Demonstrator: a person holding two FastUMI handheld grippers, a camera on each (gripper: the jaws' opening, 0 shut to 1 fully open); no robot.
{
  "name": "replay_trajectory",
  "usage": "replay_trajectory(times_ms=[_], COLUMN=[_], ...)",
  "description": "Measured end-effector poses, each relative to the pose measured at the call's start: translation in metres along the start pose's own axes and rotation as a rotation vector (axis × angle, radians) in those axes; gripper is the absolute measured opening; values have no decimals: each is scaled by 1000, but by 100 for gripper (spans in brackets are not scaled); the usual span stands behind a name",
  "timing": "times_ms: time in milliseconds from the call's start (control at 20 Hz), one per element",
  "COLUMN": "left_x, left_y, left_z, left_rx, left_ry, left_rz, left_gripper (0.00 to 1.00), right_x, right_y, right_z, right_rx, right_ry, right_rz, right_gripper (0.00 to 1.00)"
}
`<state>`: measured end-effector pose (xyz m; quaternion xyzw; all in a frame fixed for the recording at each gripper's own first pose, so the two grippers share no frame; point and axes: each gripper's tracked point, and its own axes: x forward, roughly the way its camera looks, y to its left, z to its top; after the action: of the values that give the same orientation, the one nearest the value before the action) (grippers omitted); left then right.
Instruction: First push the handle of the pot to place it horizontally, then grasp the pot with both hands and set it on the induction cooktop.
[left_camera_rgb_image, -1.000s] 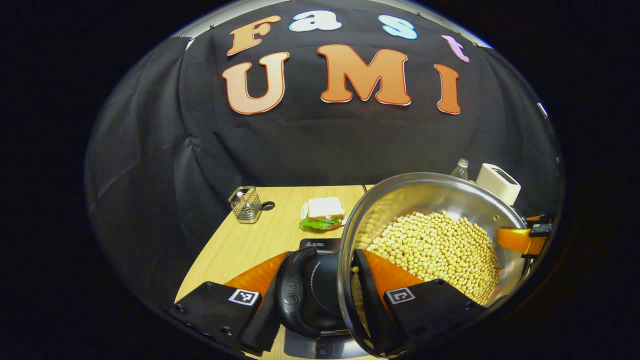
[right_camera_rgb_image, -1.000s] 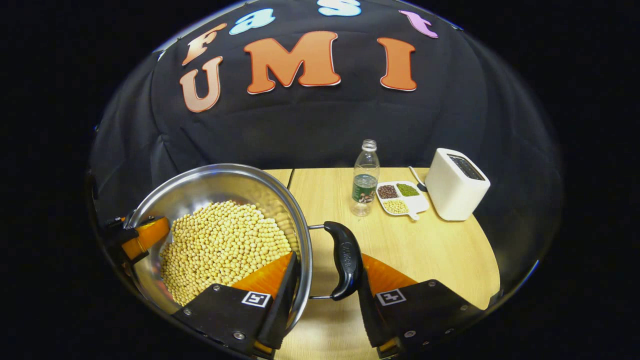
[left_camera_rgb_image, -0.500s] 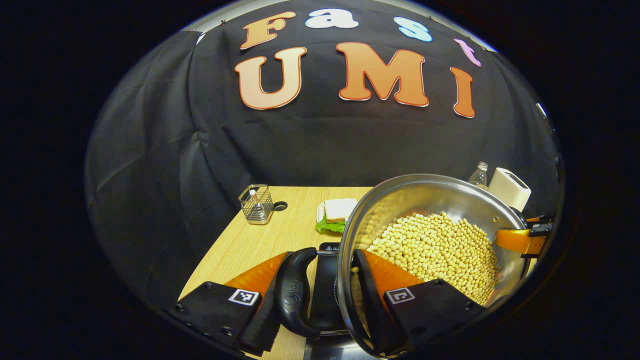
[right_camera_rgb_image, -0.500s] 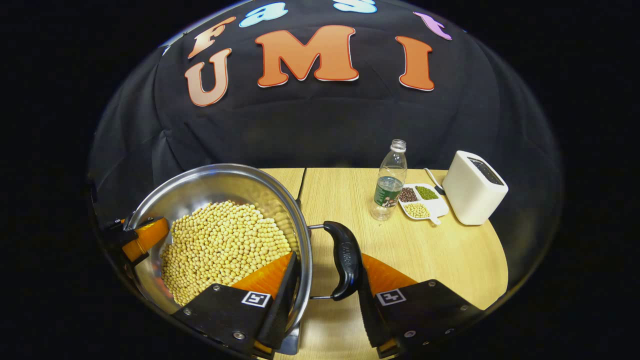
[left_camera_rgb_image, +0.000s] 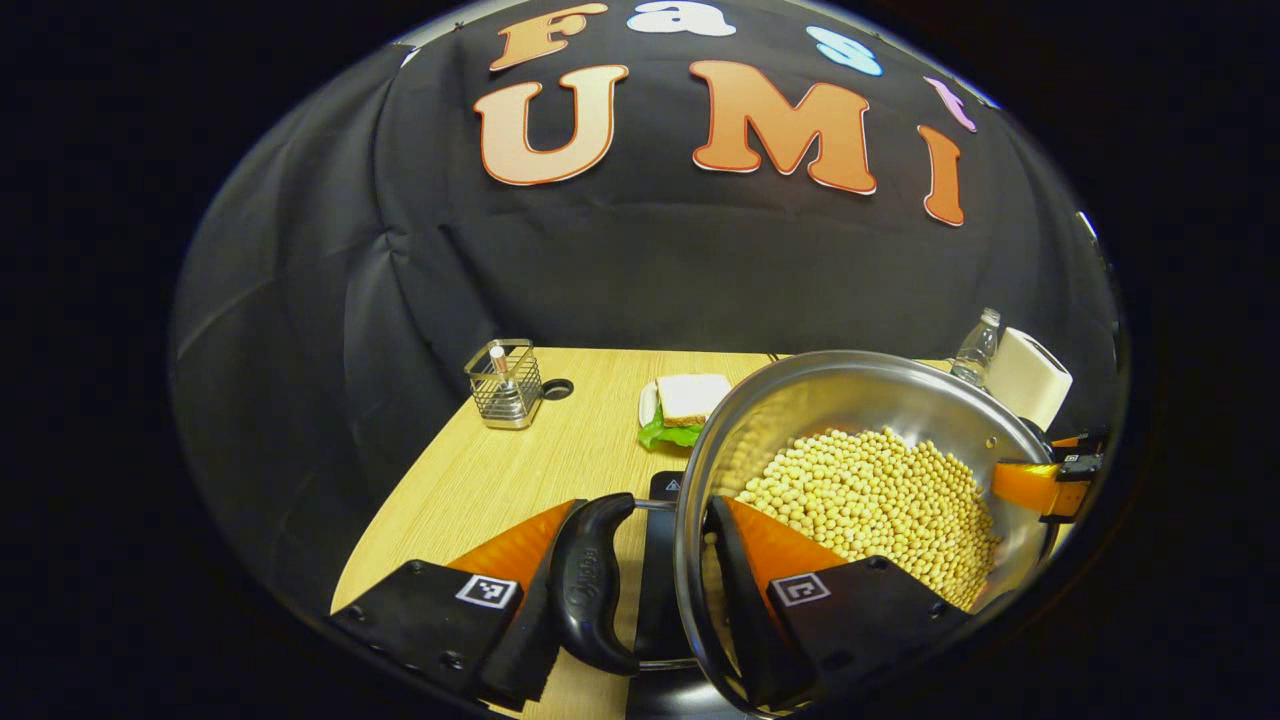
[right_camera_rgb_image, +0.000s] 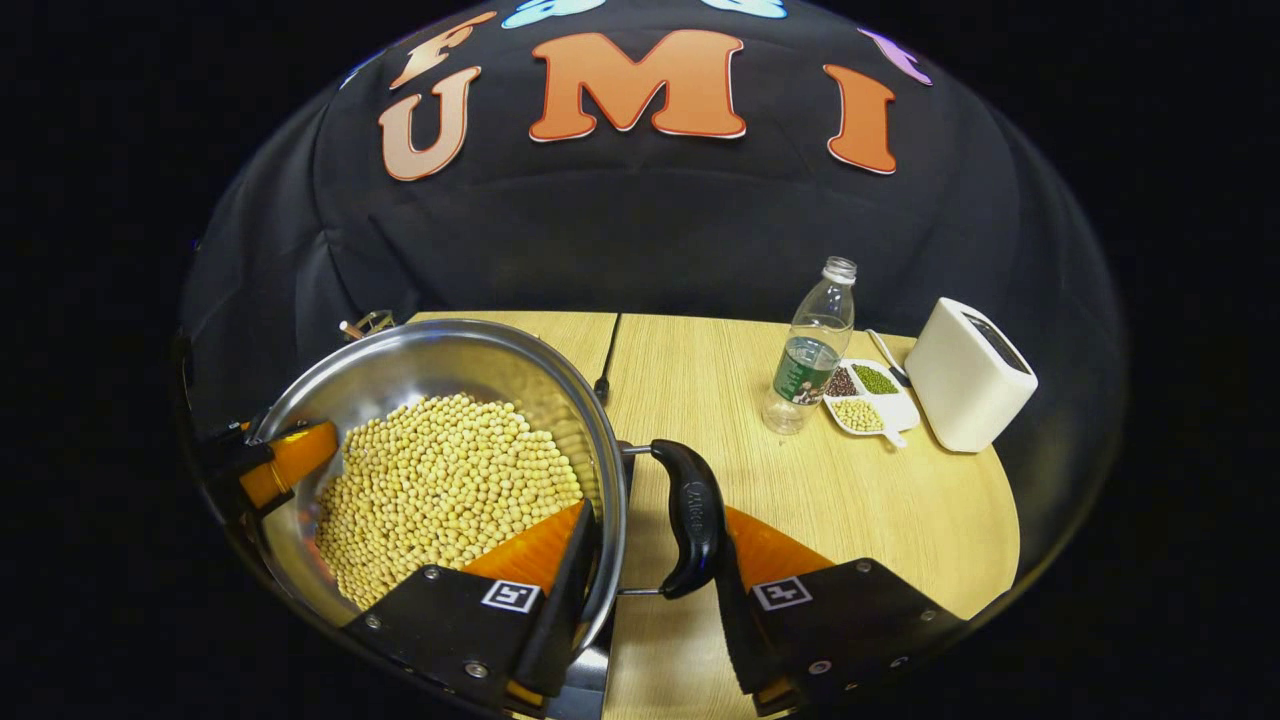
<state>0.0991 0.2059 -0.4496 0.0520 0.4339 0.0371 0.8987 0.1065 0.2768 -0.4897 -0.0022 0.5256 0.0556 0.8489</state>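
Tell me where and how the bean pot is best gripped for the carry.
Grip the pot at its two black side handles, one claw from each side: each handle stands off the rim, so one finger goes inside the wall and one outside the handle. The left claw and right claw sit like this.

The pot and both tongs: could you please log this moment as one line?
pot: beans inside | left tongs: shut on left handle | right tongs: shut on right handle | cooktop: under pot
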Motion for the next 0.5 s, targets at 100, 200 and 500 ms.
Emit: replay_trajectory(times_ms=[100, 200, 500], left_x=[6, 11, 26], left_y=[1, 3, 8], left_z=[-4, -8, -20], left_rx=[-4, -6, -37], left_ry=[2, -7, -5], left_rz=[-3, -4, -9], left_gripper=[78, 78, 78], right_x=[1, 7, 21], right_y=[1, 4, 10], right_z=[-3, -7, -15], right_rx=[0, -1, -6], right_ry=[9, 27, 40], right_rz=[0, 2, 2], right_gripper=[63, 63, 63])
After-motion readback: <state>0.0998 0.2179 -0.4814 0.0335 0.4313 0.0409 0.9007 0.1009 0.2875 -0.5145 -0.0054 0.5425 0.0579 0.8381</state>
